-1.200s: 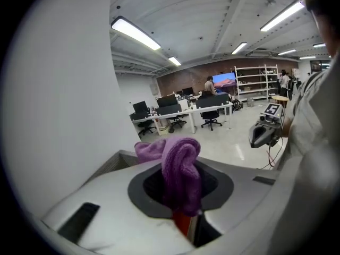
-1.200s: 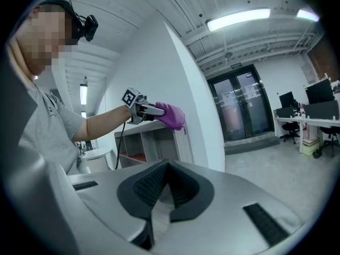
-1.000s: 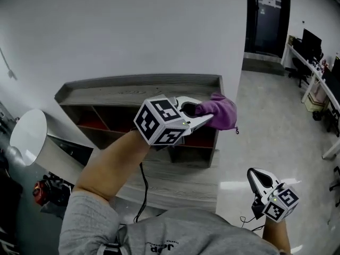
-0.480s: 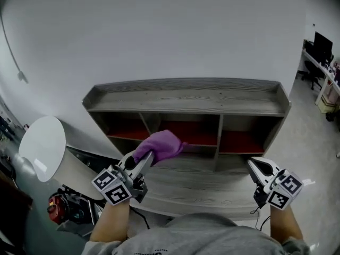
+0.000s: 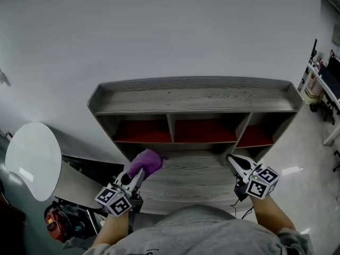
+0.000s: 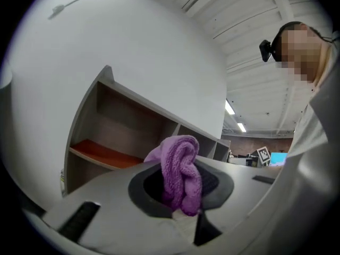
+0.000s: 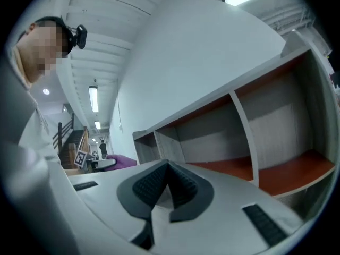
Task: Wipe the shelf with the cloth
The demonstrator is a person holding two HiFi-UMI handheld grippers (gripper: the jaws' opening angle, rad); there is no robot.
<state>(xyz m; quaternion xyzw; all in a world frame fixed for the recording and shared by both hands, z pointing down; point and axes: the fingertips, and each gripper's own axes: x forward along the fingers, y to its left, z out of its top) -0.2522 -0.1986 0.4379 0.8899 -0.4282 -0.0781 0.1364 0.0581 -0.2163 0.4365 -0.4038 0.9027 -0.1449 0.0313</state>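
Observation:
A grey wooden shelf (image 5: 194,94) with three red-floored compartments stands against the white wall; it also shows in the left gripper view (image 6: 111,137) and the right gripper view (image 7: 255,137). My left gripper (image 5: 137,173) is low at the left, in front of the shelf's lower board, shut on a bunched purple cloth (image 5: 145,162) (image 6: 180,171). My right gripper (image 5: 235,165) hangs at the right in front of the same board, shut, with nothing between its jaws (image 7: 169,187). The cloth (image 7: 118,162) shows small at the left of the right gripper view.
A round white tabletop (image 5: 32,159) sits at the left, with red gear (image 5: 56,222) on the floor below it. Office desks (image 5: 326,78) stand far right. The shelf's lower board (image 5: 186,179) spreads between the two grippers.
My left gripper with the cloth dropped from up by the shelf's top to low at the left, near the lower board. My view swung to face the shelf squarely. The right gripper shifted slightly up and left.

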